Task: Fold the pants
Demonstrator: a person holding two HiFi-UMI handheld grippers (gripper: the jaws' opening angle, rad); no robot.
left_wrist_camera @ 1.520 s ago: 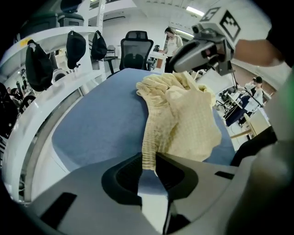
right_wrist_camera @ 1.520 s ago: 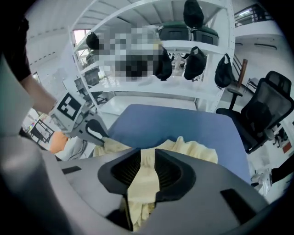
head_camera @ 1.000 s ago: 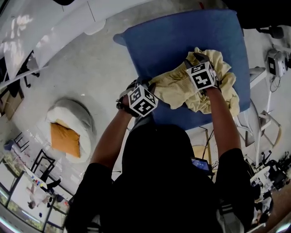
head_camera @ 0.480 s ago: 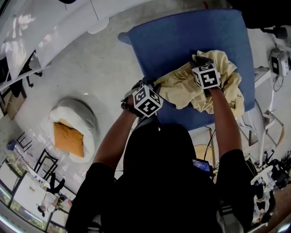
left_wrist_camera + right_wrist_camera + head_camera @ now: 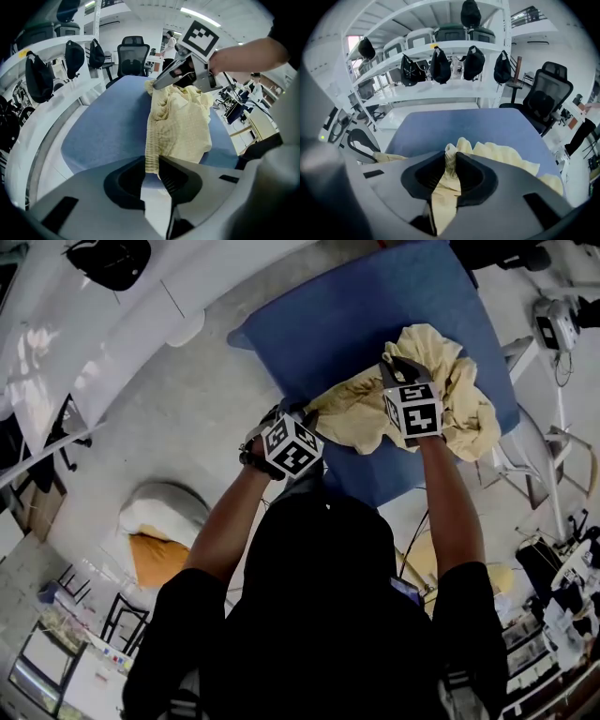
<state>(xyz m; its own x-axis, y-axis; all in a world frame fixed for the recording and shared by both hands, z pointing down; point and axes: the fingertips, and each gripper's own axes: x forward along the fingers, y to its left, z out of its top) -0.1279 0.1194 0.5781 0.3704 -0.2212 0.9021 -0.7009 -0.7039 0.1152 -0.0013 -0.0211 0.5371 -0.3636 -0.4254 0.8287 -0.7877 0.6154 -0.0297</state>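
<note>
From the head view, the yellow pants (image 5: 450, 371) lie bunched up on the blue surface (image 5: 347, 315), toward its right side. The left gripper (image 5: 307, 414) pinches one end of them. The right gripper (image 5: 395, 365) holds another part.

In the left gripper view, its jaws are clamped on the ribbed waistband (image 5: 151, 150). The cloth runs up from there to the other gripper.

In the right gripper view, its jaws have just been closing, and they squeeze a fold of the cloth.

The pants look soft, light and floppy. I think the waistband and the leg ends are the best places to hold. I can read no words anywhere, only black-and-white squares on the cubes (image 5: 292, 447).
</note>
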